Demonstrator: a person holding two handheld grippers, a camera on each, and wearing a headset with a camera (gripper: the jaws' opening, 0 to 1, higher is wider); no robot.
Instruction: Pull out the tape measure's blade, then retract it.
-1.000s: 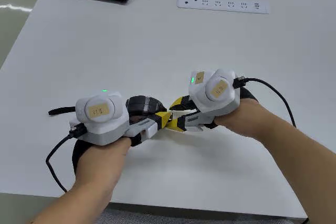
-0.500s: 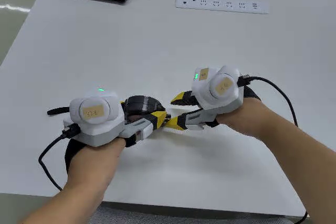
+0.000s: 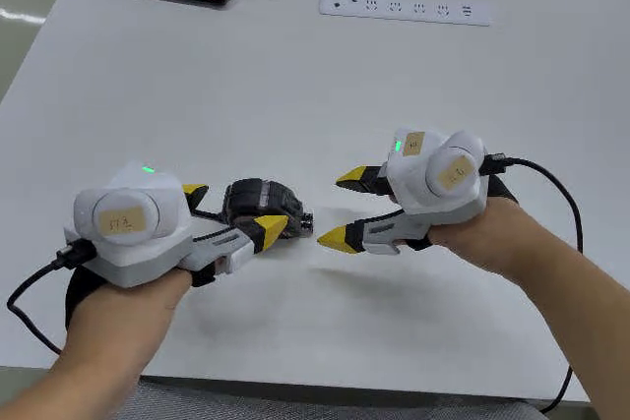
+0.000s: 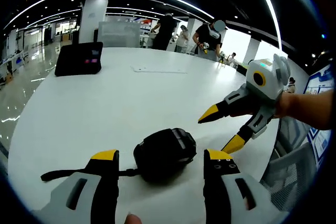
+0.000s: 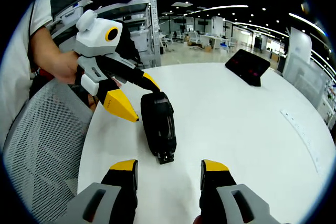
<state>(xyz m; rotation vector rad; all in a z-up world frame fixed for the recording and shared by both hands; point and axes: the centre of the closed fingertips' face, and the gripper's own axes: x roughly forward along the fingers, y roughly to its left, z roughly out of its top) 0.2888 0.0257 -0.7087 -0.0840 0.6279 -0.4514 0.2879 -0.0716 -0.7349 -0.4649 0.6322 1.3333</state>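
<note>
The white table (image 3: 295,86) lies bare ahead, its near edge close behind both hands. The black tape measure (image 3: 258,200), blade retracted, sits between the left gripper's (image 3: 231,209) spread jaws. The right gripper (image 3: 342,208) gapes just beside.

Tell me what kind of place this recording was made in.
Probably a large open-plan lab or workshop hall: a white workbench with a power strip, tall metal shelving, and other people working beyond.

Left tongs (image 4: 161,157) spread, black tape measure (image 4: 164,149) between; right tongs (image 4: 215,136) gaping nearby.
</note>
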